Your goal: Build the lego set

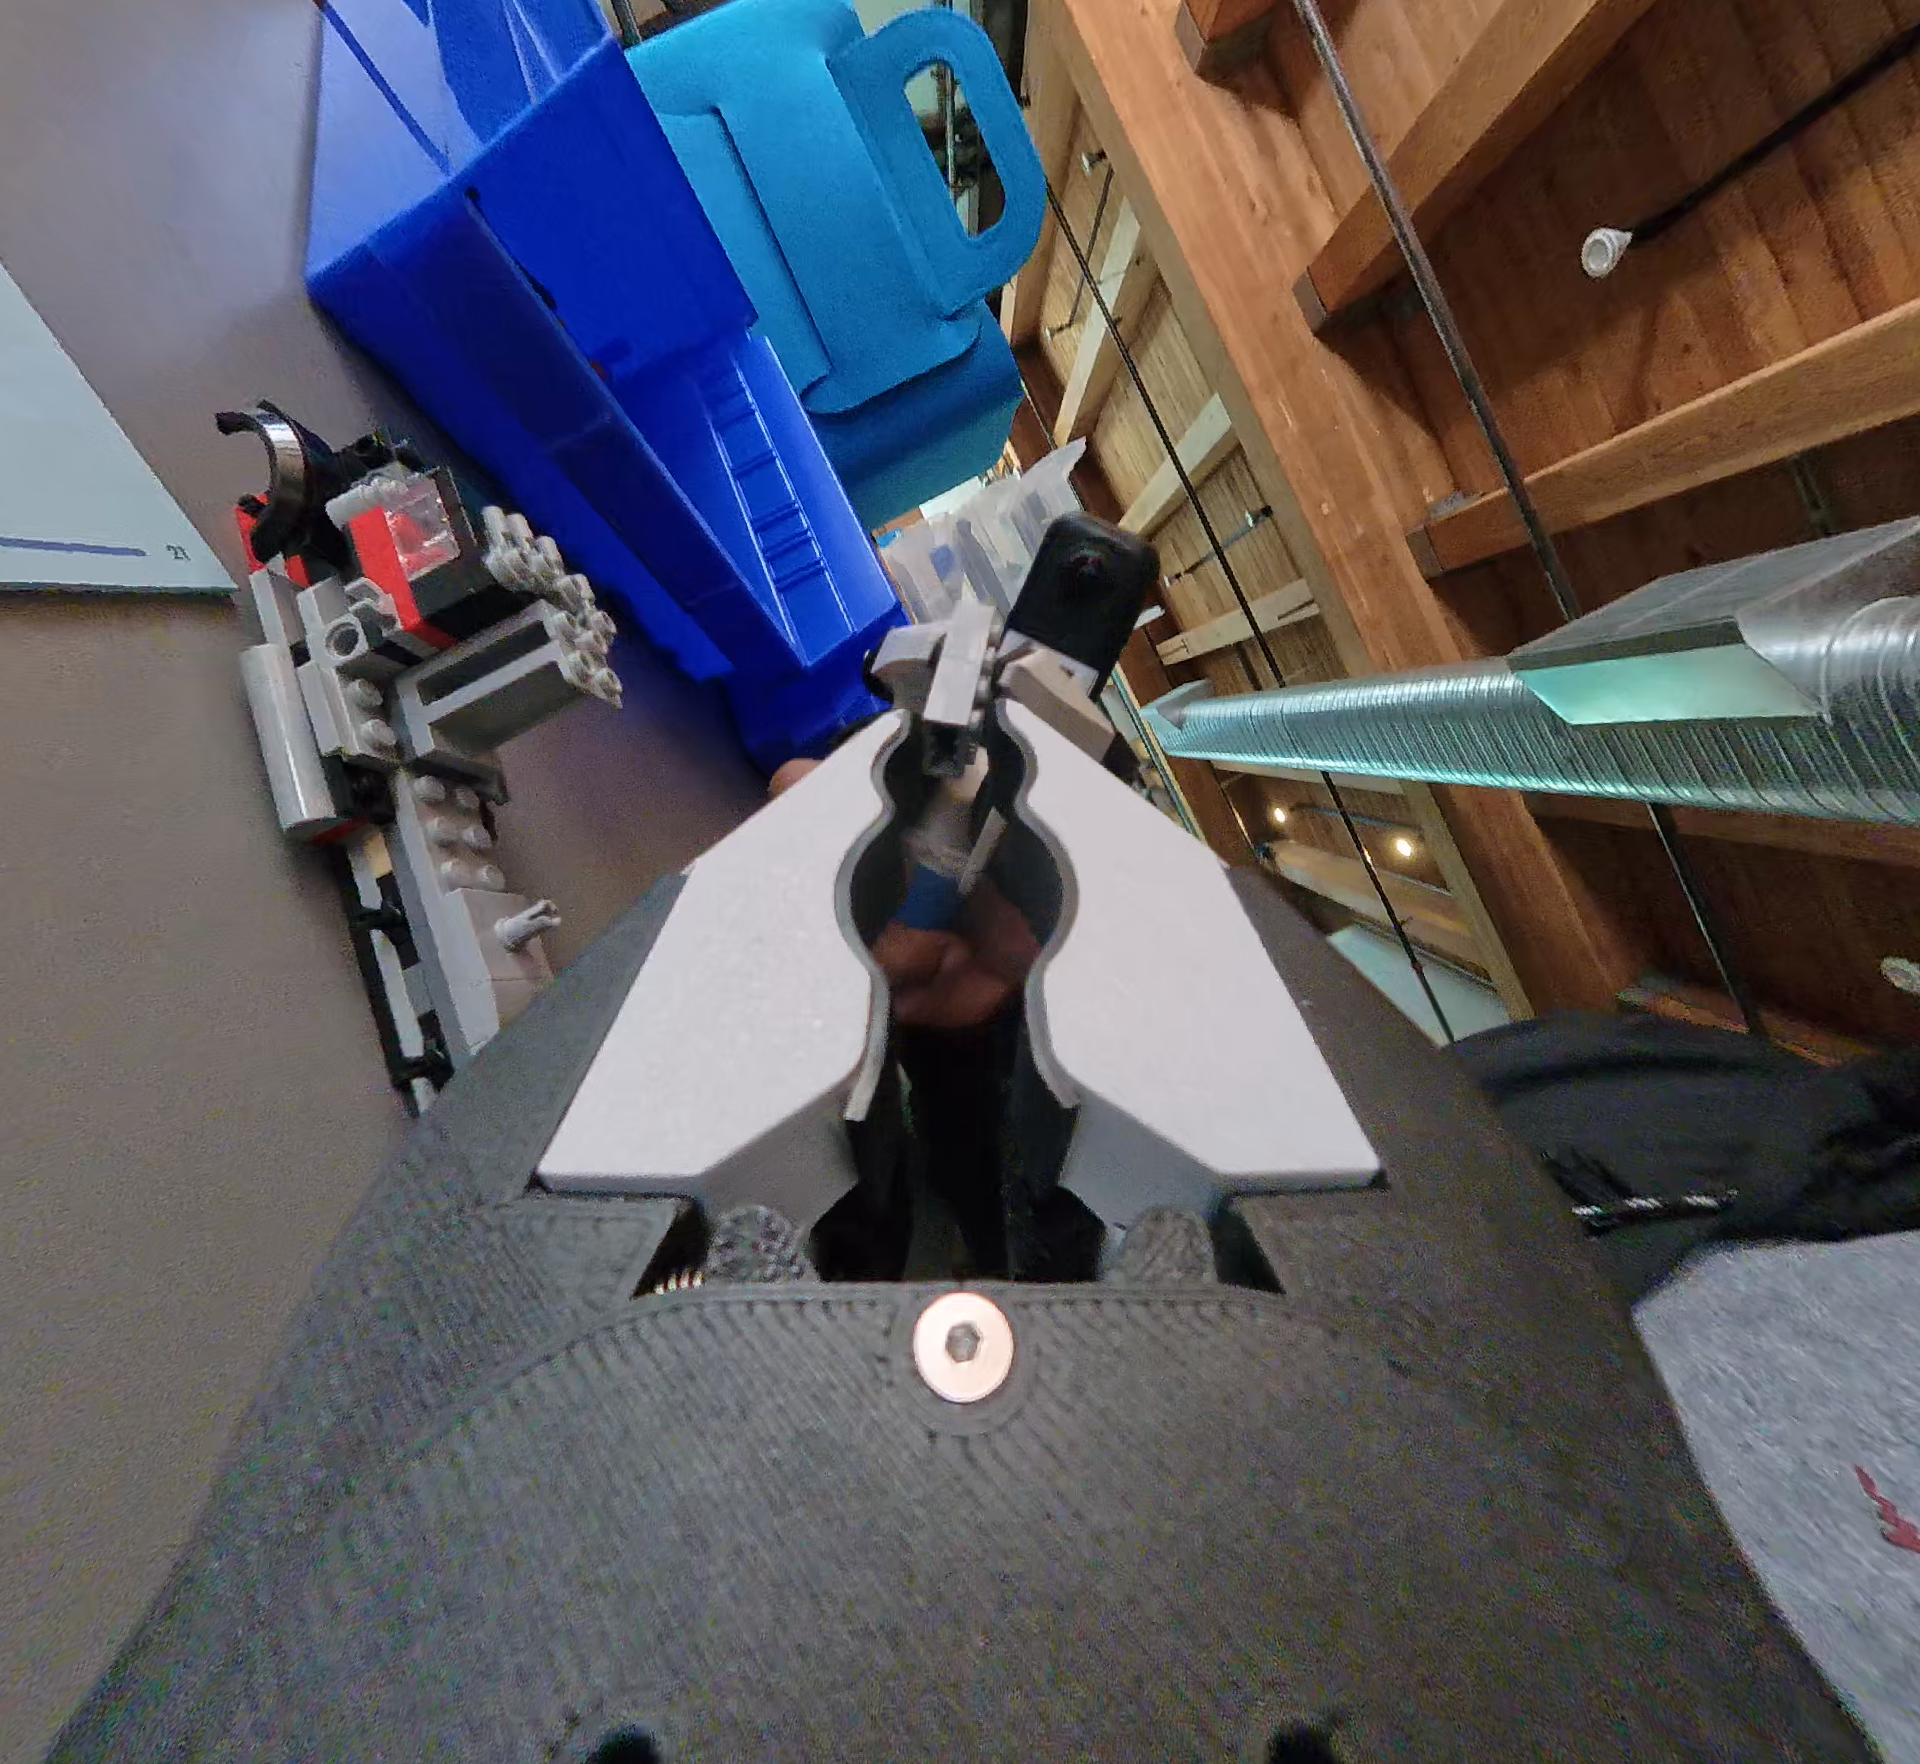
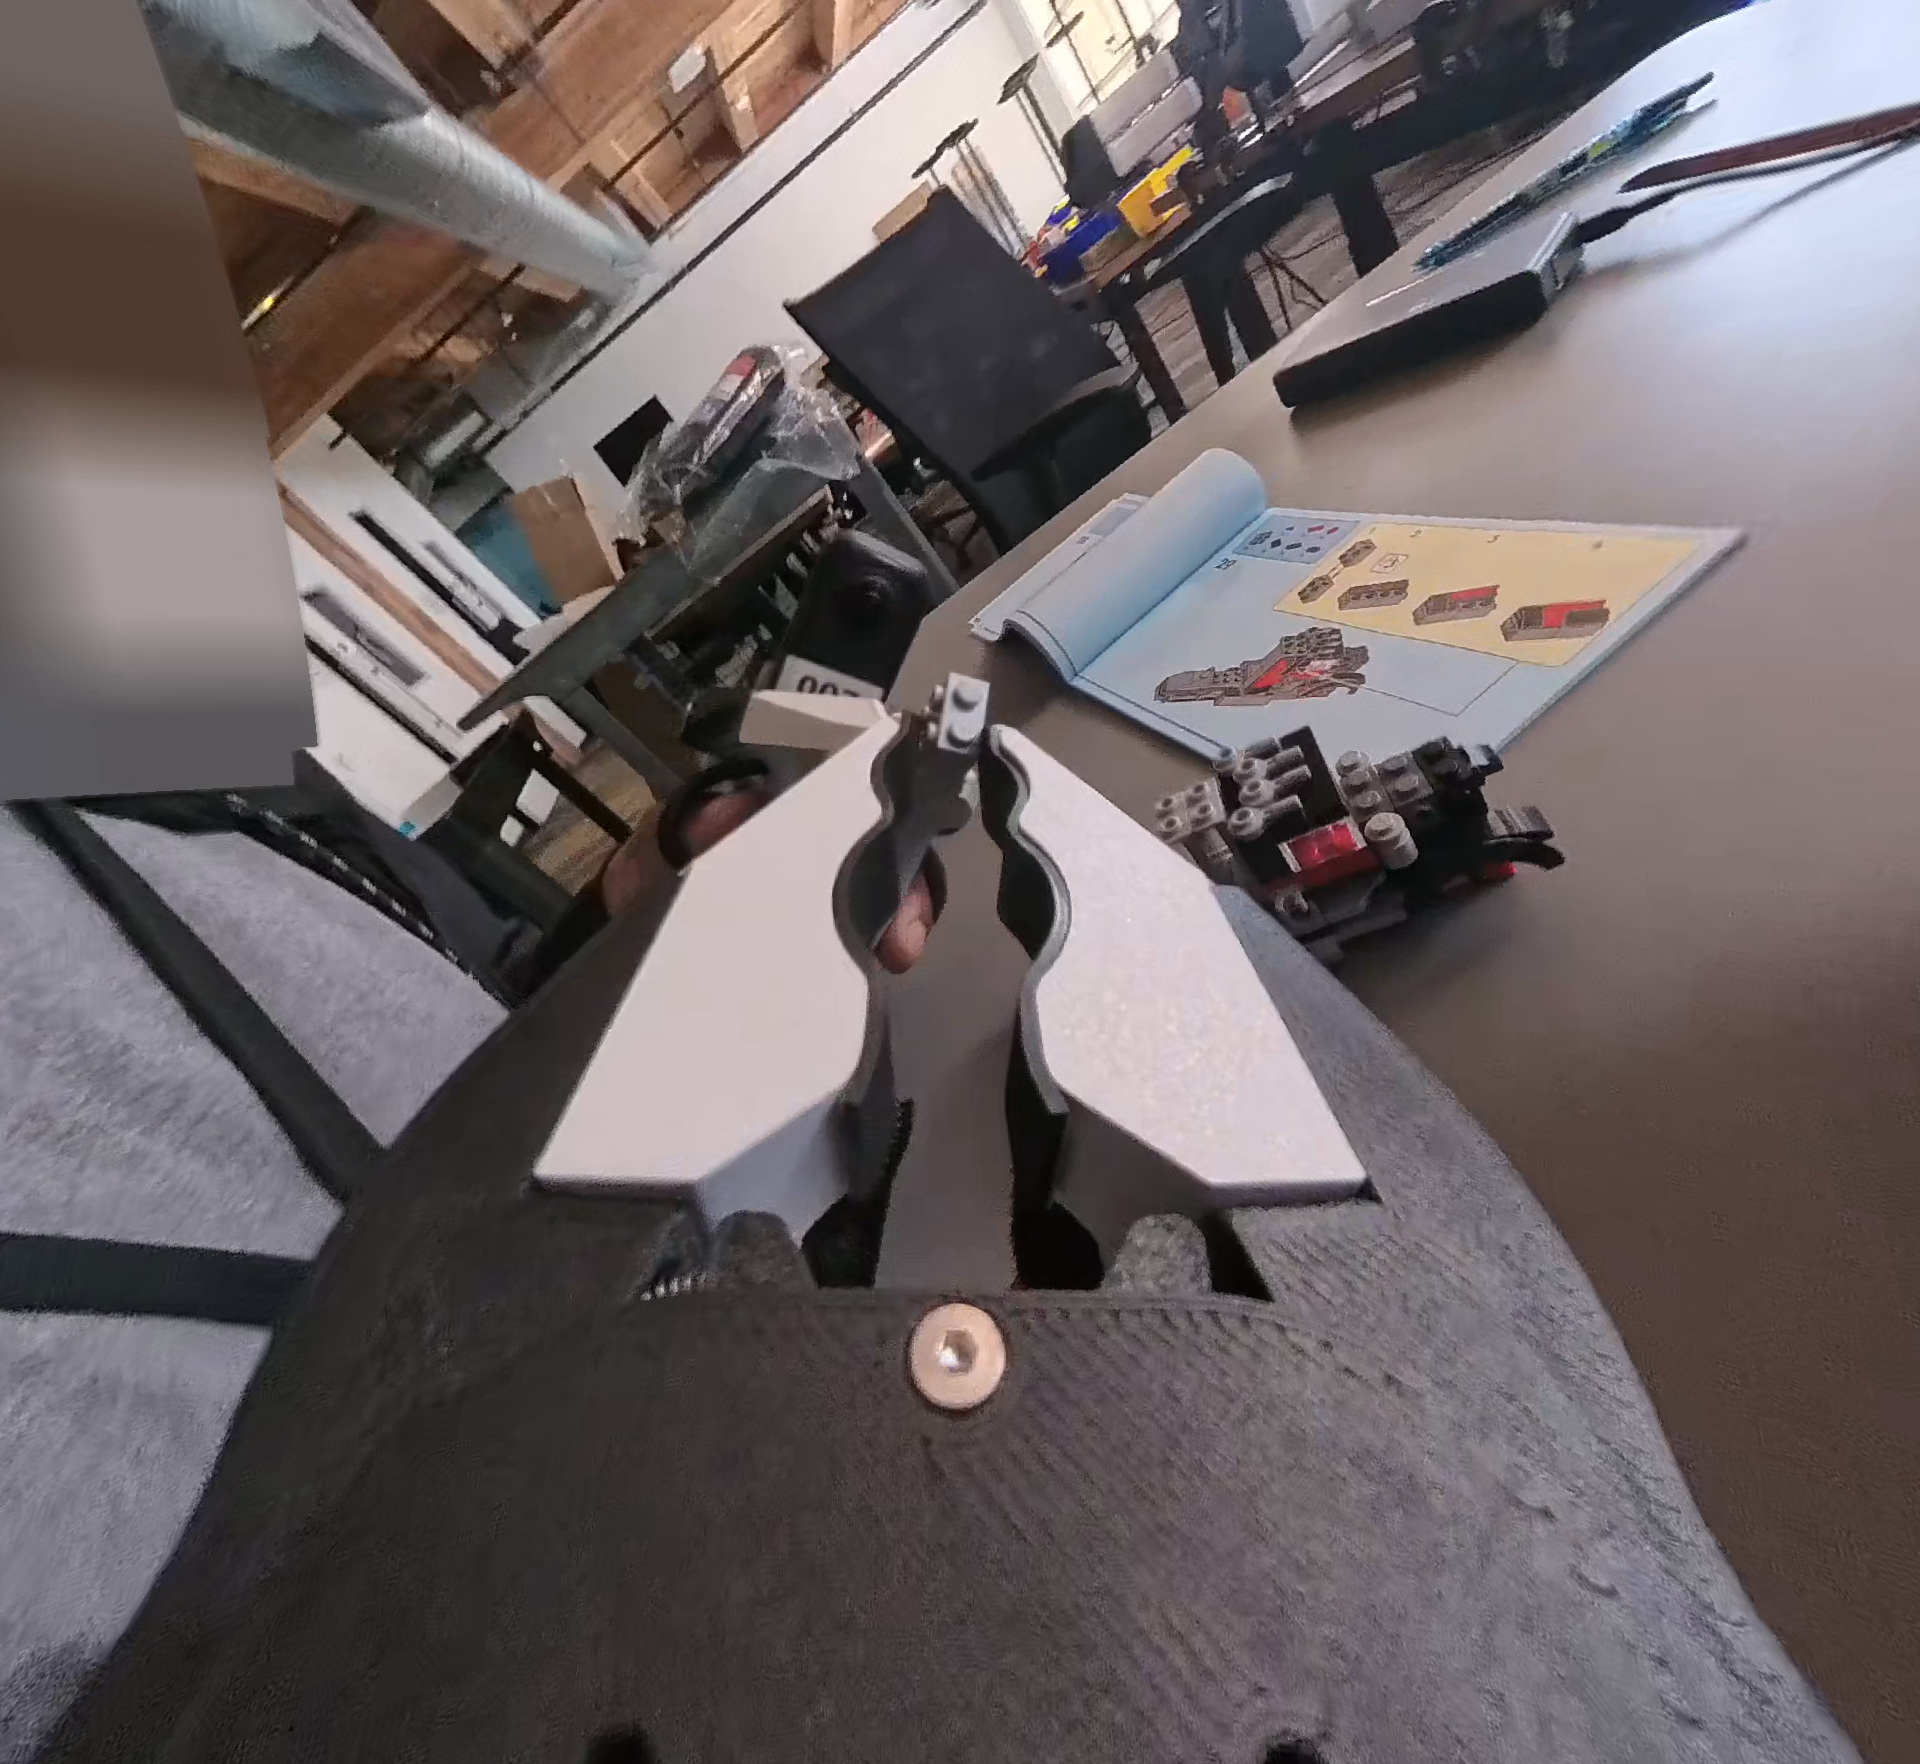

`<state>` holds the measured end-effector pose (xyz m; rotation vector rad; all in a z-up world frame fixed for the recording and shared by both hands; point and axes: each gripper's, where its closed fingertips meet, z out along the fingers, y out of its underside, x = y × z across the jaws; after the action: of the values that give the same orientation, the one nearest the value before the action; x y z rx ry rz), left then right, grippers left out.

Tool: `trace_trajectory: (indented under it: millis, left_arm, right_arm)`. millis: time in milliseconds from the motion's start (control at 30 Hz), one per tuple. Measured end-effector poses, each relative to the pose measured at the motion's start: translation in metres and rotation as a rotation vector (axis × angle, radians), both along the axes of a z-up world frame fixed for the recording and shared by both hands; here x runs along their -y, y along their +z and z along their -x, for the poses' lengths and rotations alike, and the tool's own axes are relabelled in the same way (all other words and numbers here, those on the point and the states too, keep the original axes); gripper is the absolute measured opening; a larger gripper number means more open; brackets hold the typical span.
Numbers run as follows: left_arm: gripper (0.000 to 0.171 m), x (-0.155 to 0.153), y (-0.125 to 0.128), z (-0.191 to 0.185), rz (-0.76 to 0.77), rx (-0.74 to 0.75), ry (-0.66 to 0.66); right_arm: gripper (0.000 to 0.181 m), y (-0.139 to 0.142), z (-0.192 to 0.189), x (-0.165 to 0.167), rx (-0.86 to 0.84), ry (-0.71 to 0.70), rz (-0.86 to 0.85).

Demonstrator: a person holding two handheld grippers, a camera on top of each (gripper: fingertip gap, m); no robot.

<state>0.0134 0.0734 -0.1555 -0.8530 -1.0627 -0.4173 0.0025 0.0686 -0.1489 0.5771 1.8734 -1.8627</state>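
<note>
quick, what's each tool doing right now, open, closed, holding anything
Left tool: closed on a small grey Lego piece.
Right tool: closed on the same grey Lego piece.

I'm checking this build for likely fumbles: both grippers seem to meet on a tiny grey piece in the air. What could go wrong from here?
1. The small grey piece is pinched only at the tips of the right gripper, off the table; a slip would likely drop it.
2. The left gripper grips at the same spot, so fingertips may collide or twist the parts apart.
3. The partly built model lies loose nearby and could be knocked.
</note>
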Motion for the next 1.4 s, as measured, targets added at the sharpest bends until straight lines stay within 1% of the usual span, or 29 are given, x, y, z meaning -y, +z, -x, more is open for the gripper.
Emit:
trace_trajectory:
  millis: [33,167,300,467,667,767,833,933,1100,1233,1400]
  left_arm:
    - [0.016,0.0,0.0,-0.001,0.011,-0.005,-0.012]
    - [0.016,-0.002,0.0,-0.005,0.064,-0.038,-0.056]
    - [0.013,-0.003,0.002,-0.007,0.08,-0.057,-0.066]
    - [0.012,-0.003,0.002,-0.008,0.099,-0.076,-0.061]
    - [0.011,-0.006,-0.001,-0.011,0.163,-0.099,-0.066]
    - [0.011,-0.009,-0.005,-0.01,0.22,-0.107,-0.049]
    - [0.011,-0.007,-0.009,-0.007,0.29,-0.117,-0.018]
    - [0.011,-0.005,-0.013,-0.004,0.371,-0.138,0.019]
    - [0.011,0.001,-0.018,0.0,0.497,-0.17,0.082]
    - [0.011,0.002,-0.021,0.002,0.531,-0.169,0.101]
    - [0.011,-0.001,-0.024,0.002,0.611,-0.194,0.124]
  right_arm:
    - [0.01,0.002,0.0,-0.001,-0.021,0.017,-0.004]
    - [0.01,0.008,0.0,-0.003,-0.08,0.089,-0.042]
    - [0.01,0.008,-0.005,0.0,-0.117,0.154,-0.074]
    - [0.011,0.007,-0.005,0.003,-0.097,0.168,-0.062]
    - [0.015,0.002,-0.004,-0.005,-0.012,0.088,-0.04]
    - [0.029,-0.007,0.004,-0.012,0.066,-0.021,-0.049]
    - [0.036,-0.015,0.011,-0.016,0.145,-0.1,-0.076]
    - [0.038,-0.023,0.015,-0.018,0.24,-0.173,-0.103]
    - [0.038,-0.027,0.014,-0.012,0.308,-0.223,-0.133]
    - [0.044,-0.026,0.011,-0.007,0.319,-0.242,-0.159]
    - [0.042,-0.031,0.007,0.002,0.319,-0.274,-0.186]
